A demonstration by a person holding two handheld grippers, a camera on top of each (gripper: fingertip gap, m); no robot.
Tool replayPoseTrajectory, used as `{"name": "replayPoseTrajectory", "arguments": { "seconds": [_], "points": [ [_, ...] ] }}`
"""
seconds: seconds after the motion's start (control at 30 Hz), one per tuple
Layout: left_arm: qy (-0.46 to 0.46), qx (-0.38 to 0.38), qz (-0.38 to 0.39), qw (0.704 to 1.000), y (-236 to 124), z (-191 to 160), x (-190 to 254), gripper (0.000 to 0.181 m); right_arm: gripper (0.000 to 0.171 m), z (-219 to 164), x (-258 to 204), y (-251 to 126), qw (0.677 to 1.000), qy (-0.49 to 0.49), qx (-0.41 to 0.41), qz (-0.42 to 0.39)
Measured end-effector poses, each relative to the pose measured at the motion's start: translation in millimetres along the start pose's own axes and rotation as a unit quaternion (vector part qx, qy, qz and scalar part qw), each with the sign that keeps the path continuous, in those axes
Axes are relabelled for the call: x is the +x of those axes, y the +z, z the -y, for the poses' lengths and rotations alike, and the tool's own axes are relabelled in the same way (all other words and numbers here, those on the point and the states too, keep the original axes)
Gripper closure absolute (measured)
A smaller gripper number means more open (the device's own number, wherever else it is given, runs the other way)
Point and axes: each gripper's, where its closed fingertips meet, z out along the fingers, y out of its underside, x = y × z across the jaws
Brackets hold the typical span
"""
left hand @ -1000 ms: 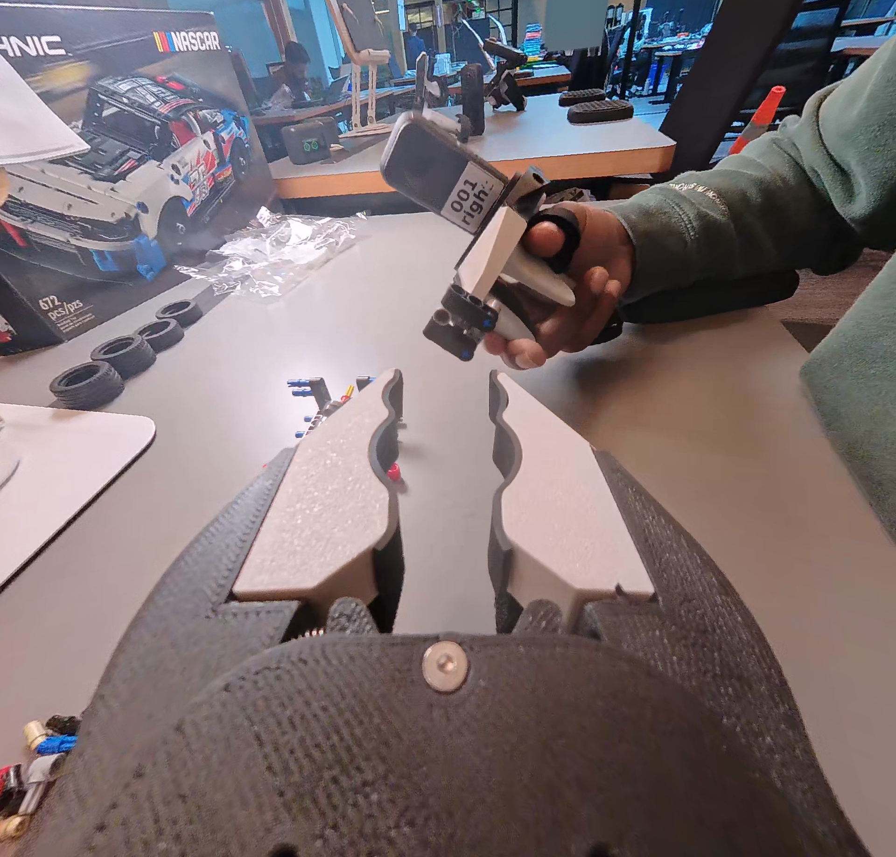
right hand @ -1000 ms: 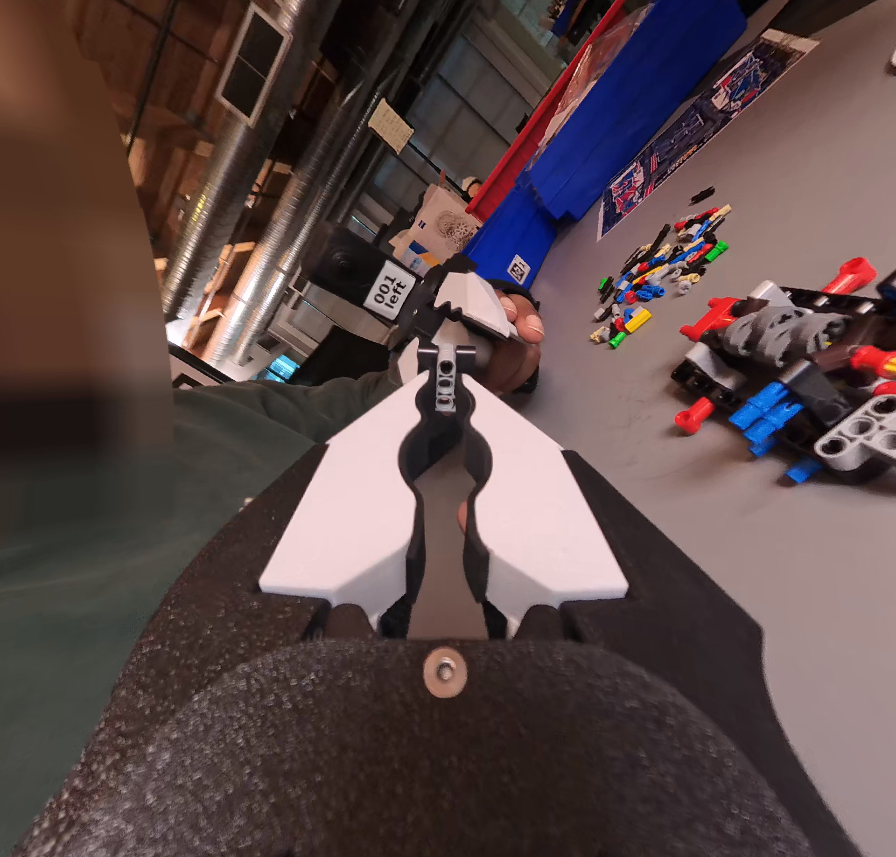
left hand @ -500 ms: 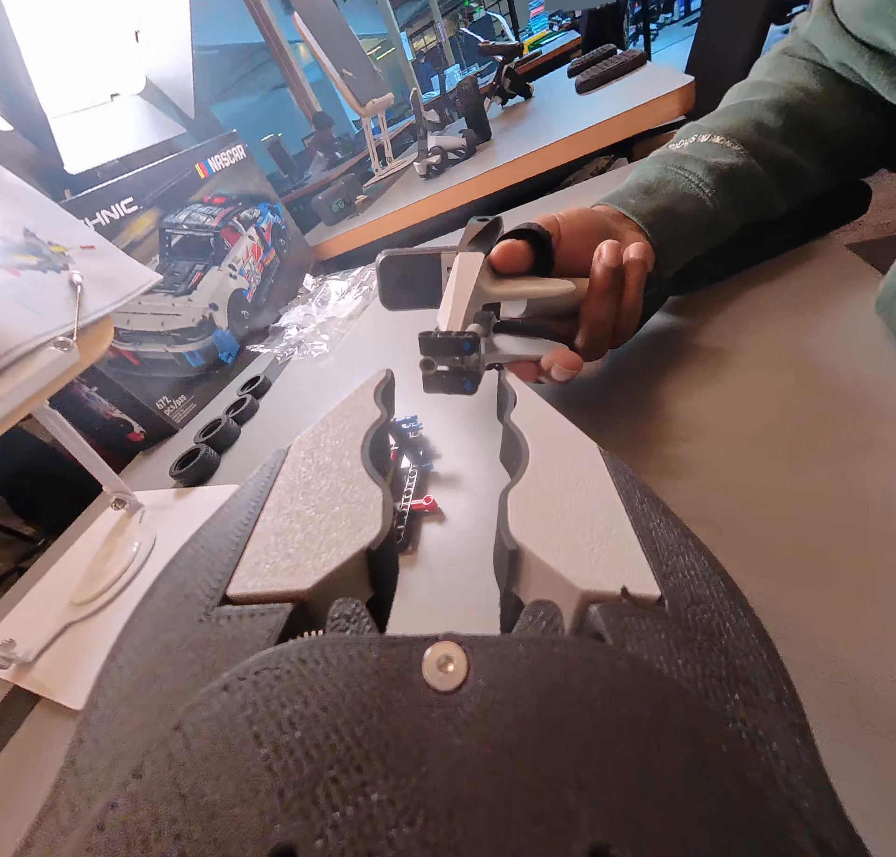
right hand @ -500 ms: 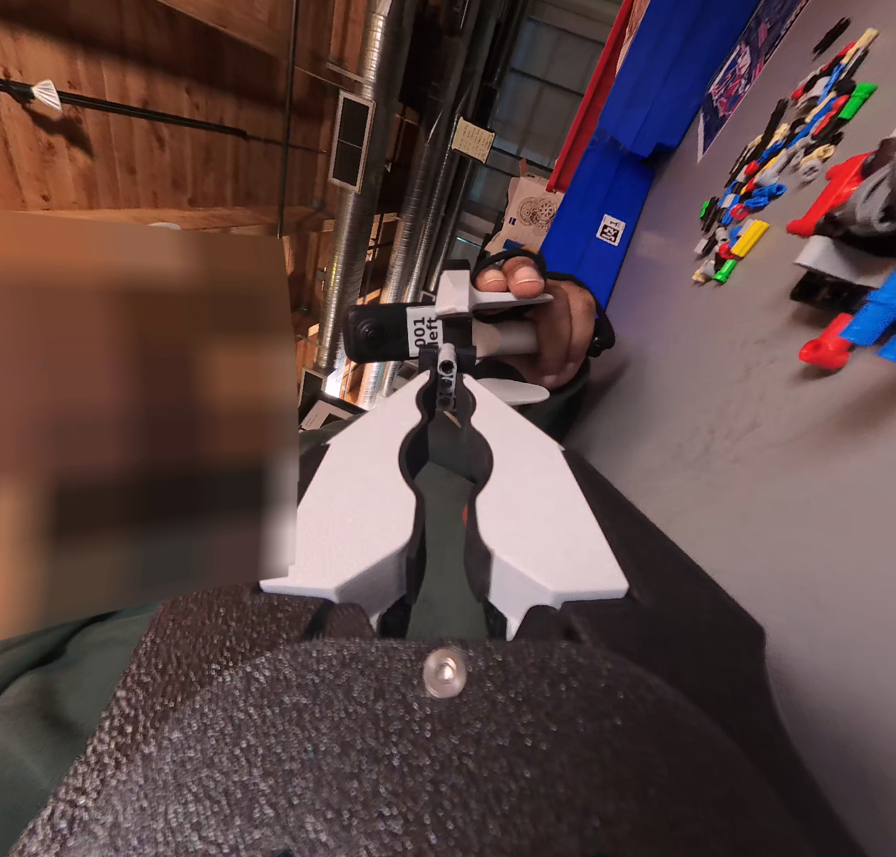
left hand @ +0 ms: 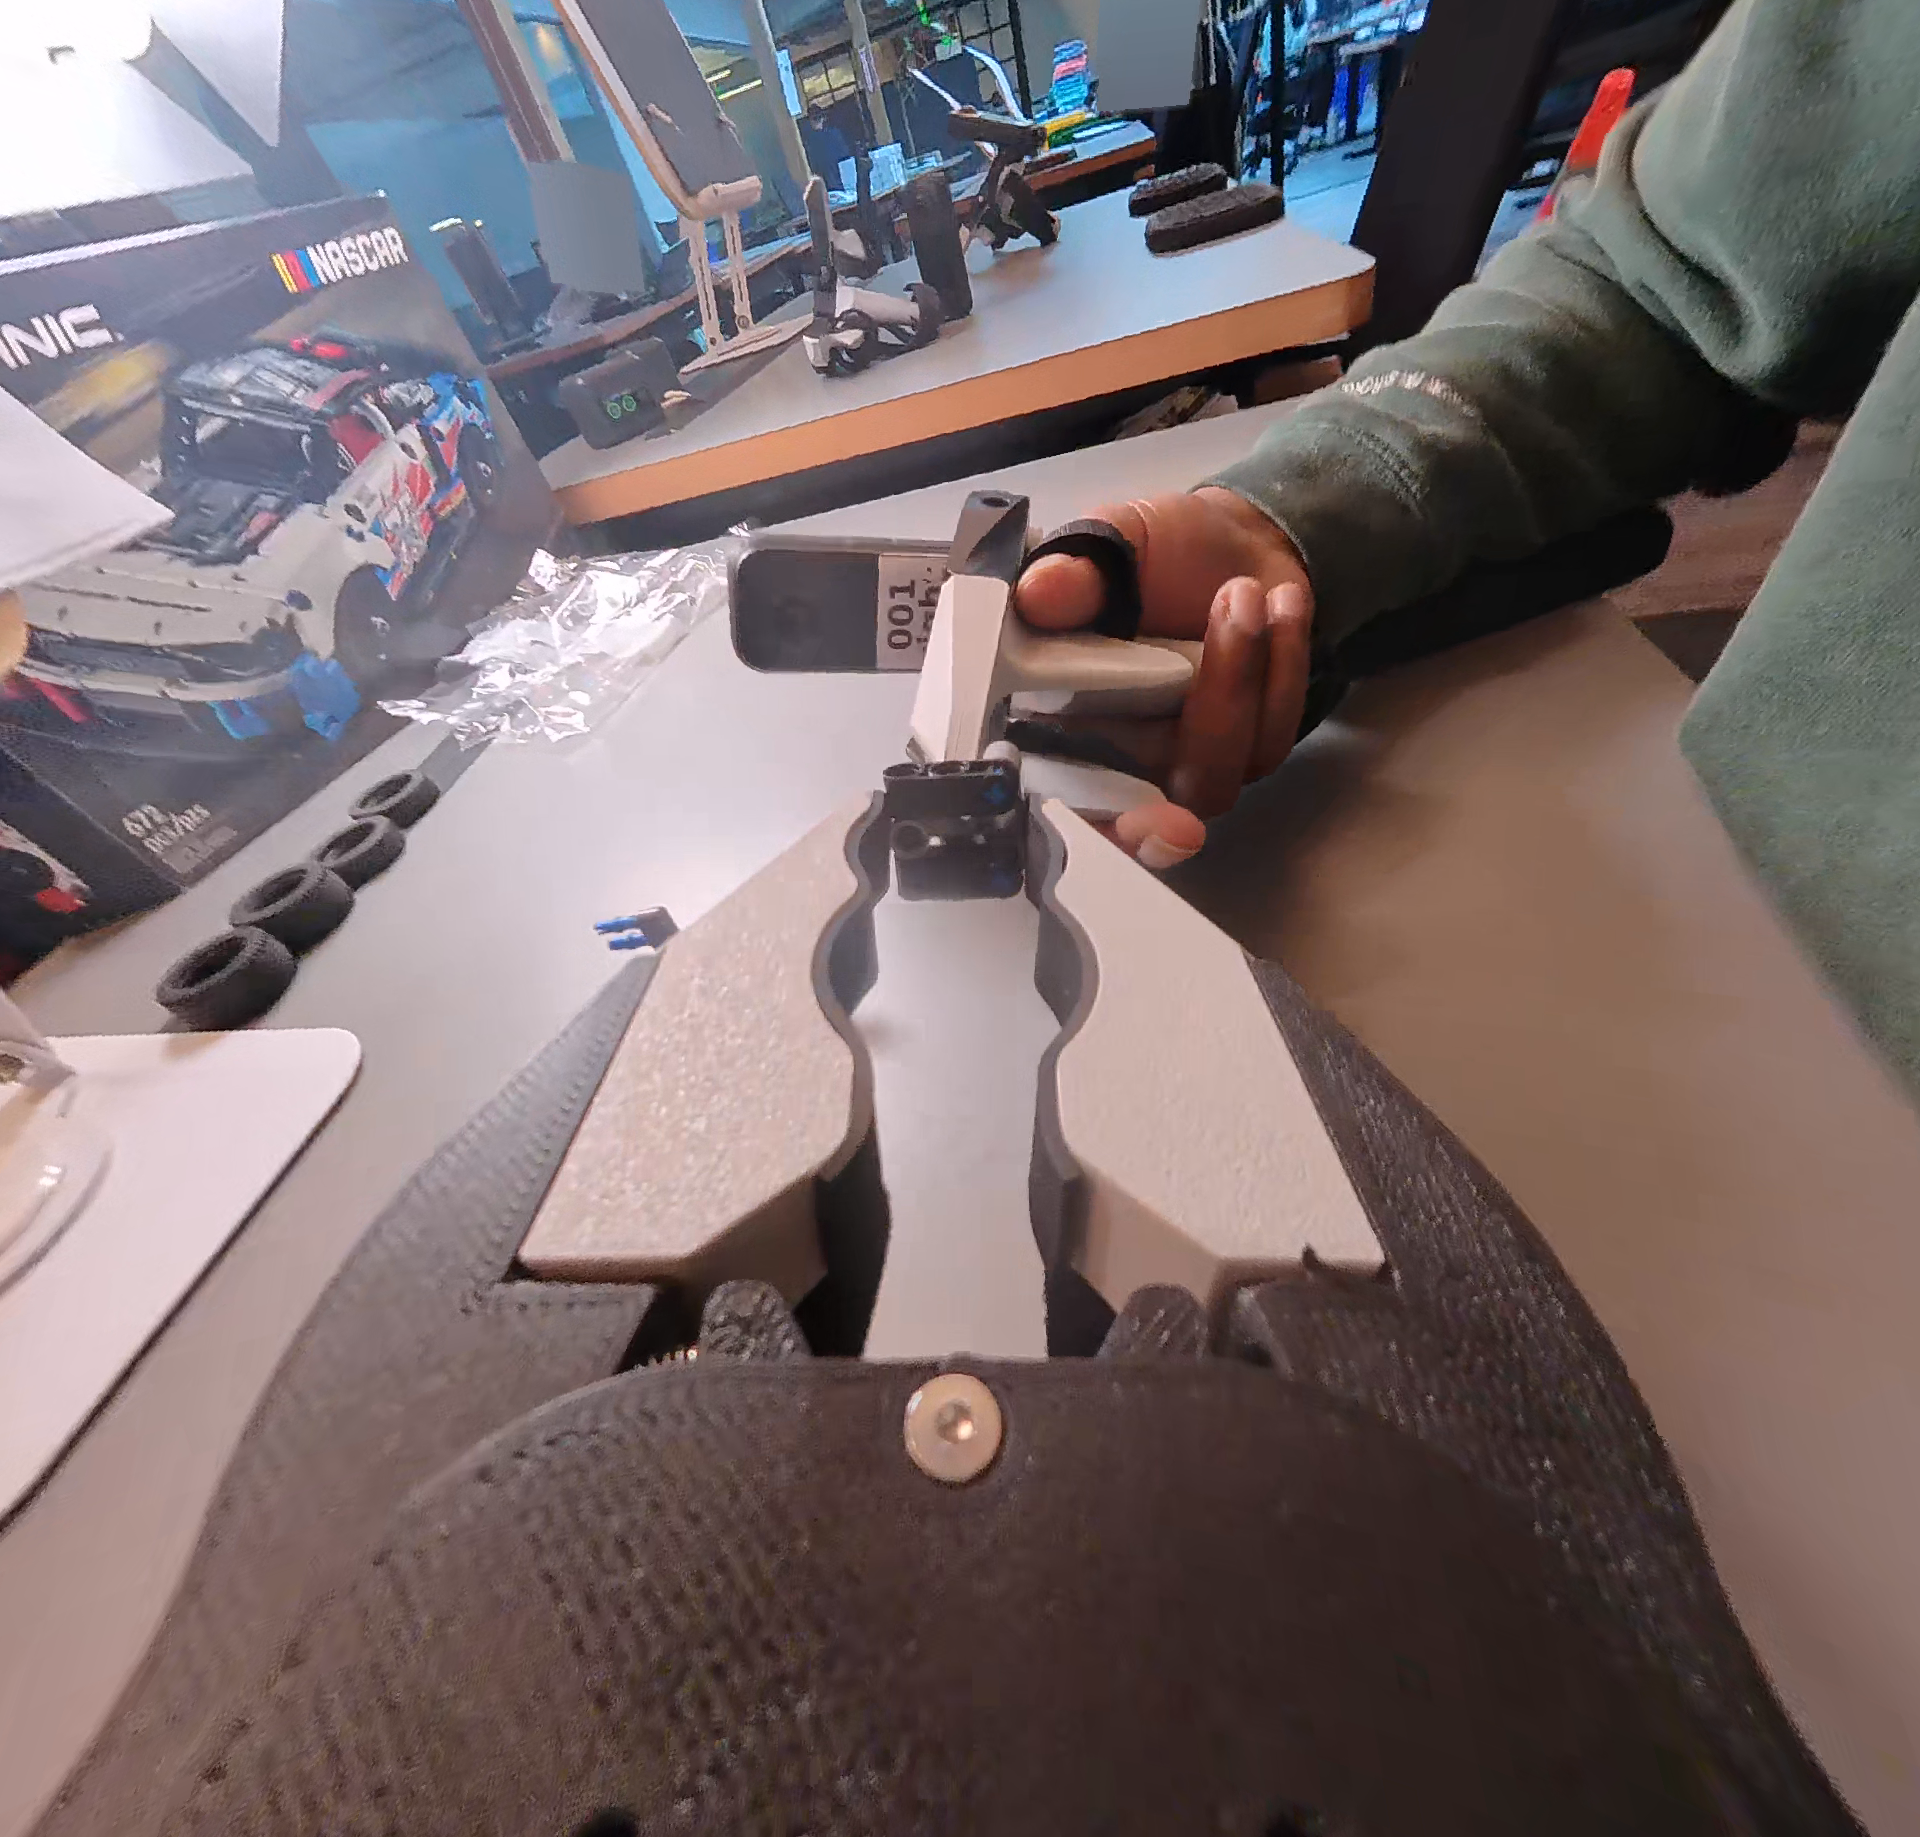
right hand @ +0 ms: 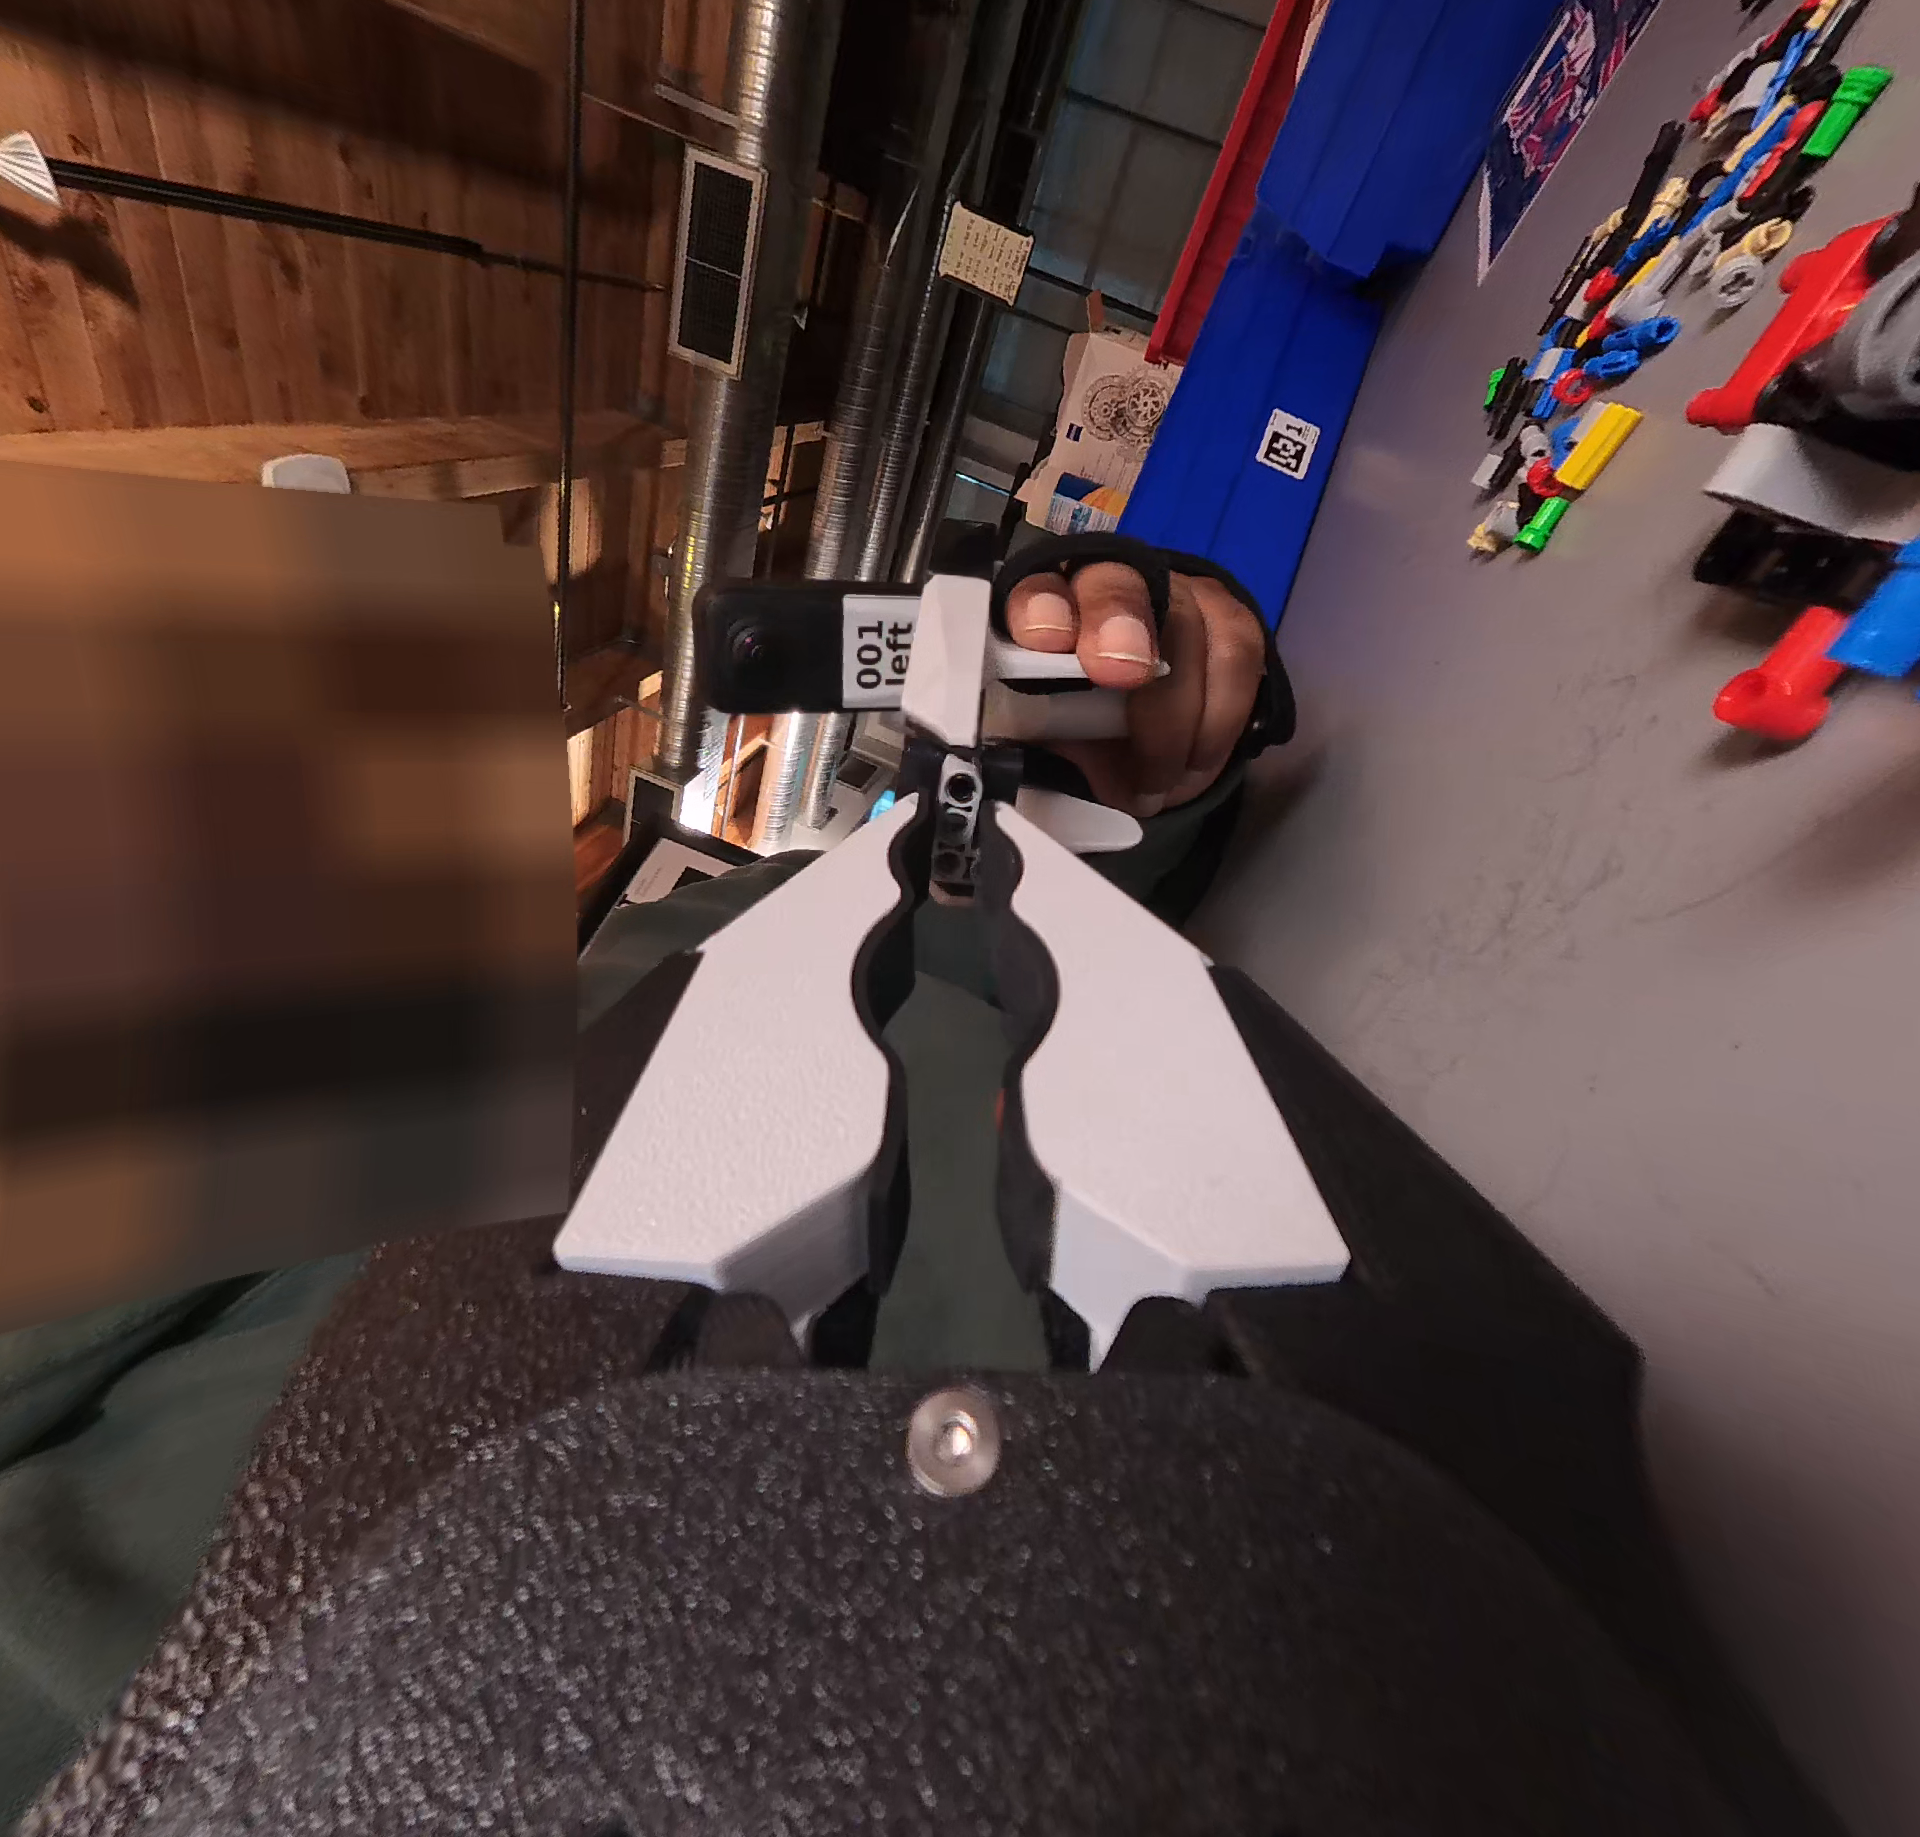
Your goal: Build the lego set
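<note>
I'm looking along my left gripper (left hand: 951, 831): pale grey angular fingers (left hand: 727, 1070) with dark wavy inner edges, seated in a coarse black printed body with one silver screw (left hand: 953, 1426). My right gripper (right hand: 956, 831) matches, with whiter fingers (right hand: 1153, 1091). Each carries a black camera (right hand: 774, 646) bearing a white label. Dark green sleeve (left hand: 1538, 405), black finger strap (left hand: 1091, 561).

A grey table (left hand: 1455, 956) carries four black tyres (left hand: 291, 904), a crumpled plastic bag (left hand: 582, 634) and loose bricks (right hand: 1621, 260).
</note>
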Motion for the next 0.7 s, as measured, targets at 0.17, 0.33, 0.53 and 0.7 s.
{"name": "replayPoseTrajectory", "arguments": {
  "seconds": [0.17, 0.33, 0.53, 0.7],
  "points": [
    [-0.067, 0.023, -0.016, 0.997, -2.0, 3.9, -4.1, 0.158, 0.162, 5.6, -1.8, -2.5, 0.999, -0.048, 0.01, -0.018],
    [-0.101, 0.028, -0.028, 0.994, -2.0, 2.6, -4.6, 0.158, 0.161, 6.9, 0.3, -4.2, 0.996, -0.08, 0.011, -0.038],
    [-0.129, 0.029, -0.038, 0.99, -1.1, 0.7, -4.5, 0.158, 0.162, 6.9, 0.7, -4.7, 0.994, -0.099, 0.01, -0.047],
    [-0.148, 0.028, -0.043, 0.988, -0.9, -0.8, -5.2, 0.158, 0.161, 7.9, 2.6, -5.7, 0.99, -0.128, 0.009, -0.065]
  ]
}}
